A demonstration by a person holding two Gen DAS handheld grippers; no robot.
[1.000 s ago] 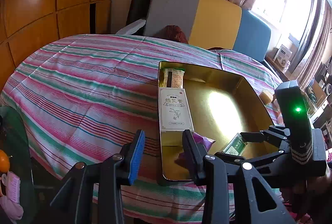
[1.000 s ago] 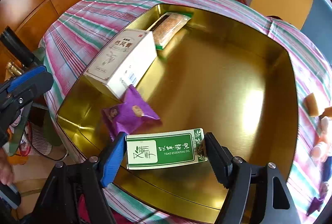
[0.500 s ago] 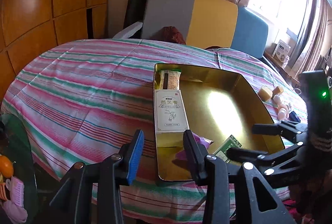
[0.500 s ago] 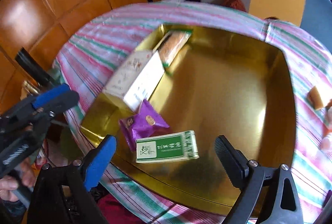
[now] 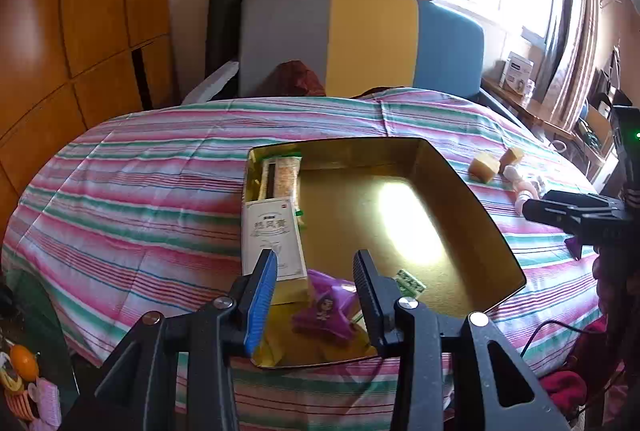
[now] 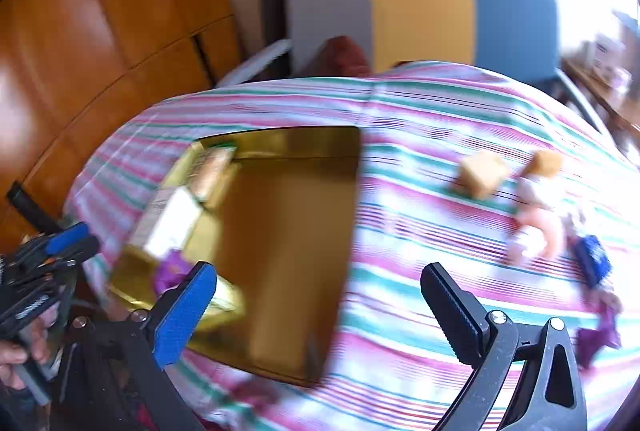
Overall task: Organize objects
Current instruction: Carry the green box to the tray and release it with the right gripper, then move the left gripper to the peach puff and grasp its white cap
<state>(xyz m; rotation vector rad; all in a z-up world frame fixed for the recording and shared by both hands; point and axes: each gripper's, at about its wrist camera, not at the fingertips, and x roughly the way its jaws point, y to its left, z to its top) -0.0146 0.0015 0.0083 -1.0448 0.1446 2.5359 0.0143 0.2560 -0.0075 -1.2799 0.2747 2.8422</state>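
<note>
A gold tin tray (image 5: 486,219) (image 6: 280,139) sits on the striped tablecloth. In it lie a snack bar (image 5: 280,175), a white box (image 5: 272,243), a purple packet (image 5: 326,305) and a green essential-oil box (image 5: 411,281). My left gripper (image 5: 316,291) is open and empty, hovering over the tray's near edge by the purple packet. My right gripper (image 6: 320,295) is open wide and empty, raised above the tray's right rim; it also shows in the left wrist view (image 5: 576,211). The right wrist view is blurred.
To the right of the tray lie two tan blocks (image 6: 482,171) (image 6: 546,163), small pale bottles (image 6: 536,227), a blue item (image 6: 594,259) and a purple packet (image 6: 600,335). A grey, yellow and blue sofa back (image 5: 360,39) stands behind the table. Wooden wall panels are at left.
My right gripper let go of the green box, which now lies in the tray, then opened wide and swung up and to the right. My left gripper drew back a little.
</note>
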